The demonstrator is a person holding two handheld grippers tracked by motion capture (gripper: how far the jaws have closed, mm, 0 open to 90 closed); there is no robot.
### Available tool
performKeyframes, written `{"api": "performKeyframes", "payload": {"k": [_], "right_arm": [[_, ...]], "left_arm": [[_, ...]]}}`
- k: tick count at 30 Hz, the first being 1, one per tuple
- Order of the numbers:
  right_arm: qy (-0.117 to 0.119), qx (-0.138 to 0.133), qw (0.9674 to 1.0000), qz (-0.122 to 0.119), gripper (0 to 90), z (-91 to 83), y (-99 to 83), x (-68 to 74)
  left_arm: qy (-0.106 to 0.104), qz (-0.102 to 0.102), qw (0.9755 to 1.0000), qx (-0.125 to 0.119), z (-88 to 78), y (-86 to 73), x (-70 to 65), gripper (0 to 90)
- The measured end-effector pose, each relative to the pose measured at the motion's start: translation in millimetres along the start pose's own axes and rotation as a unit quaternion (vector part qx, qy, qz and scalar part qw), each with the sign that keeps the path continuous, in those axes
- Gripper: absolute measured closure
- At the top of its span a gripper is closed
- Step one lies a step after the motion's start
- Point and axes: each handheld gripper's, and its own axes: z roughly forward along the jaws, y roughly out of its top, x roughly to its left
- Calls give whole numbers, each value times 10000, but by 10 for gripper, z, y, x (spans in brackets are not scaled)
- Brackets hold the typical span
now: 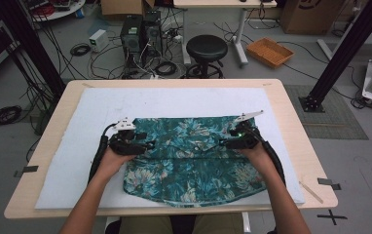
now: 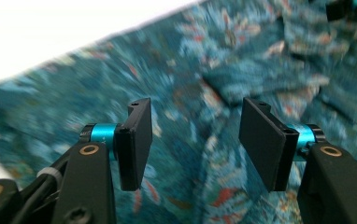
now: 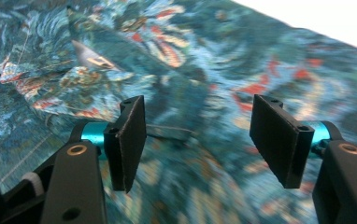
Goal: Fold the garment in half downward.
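Observation:
A teal flowered cloth lies folded on the white mat, its upper part doubled over the lower. At the cloth's left edge my left gripper points inward, and its jaws stand open over the fabric with nothing between them. At the cloth's right edge my right gripper points inward, also open above the cloth, gripping nothing. A fold with a small label lies ahead of the right jaws.
The mat covers most of a wooden table. A thin wooden stick lies near the table's front right corner. Behind the table stand a black stool, computer towers, loose cables and an orange basket.

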Motion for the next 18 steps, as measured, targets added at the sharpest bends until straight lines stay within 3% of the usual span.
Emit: {"api": "performKeyframes", "payload": {"k": [3, 7, 9, 11, 13, 16, 18], "right_arm": [[-109, 156, 9998, -81, 357, 130, 15, 76], [-258, 422, 9986, -182, 394, 274, 0, 136], [-267, 392, 9985, -255, 514, 275, 4, 174], [-283, 408, 9979, -415, 596, 262, 8, 214], [-310, 421, 9965, -655, 740, 242, 9, 261], [-310, 325, 9951, -881, 812, 195, 0, 310], [-248, 209, 9955, -887, 822, 146, -18, 328]], "left_arm": [[0, 44, 9999, 136, 29, -24, -27, 443], [-21, 96, 9999, -59, -5, 21, -70, 442], [-35, 113, 9999, -123, -27, 55, -87, 440], [-12, 142, 9997, -188, -42, 96, -102, 423], [-12, 152, 9996, -254, -53, 143, -116, 419], [-41, 185, 9992, -363, -41, 211, -147, 402], [-59, 259, 9989, -397, -13, 255, -179, 392]]}}
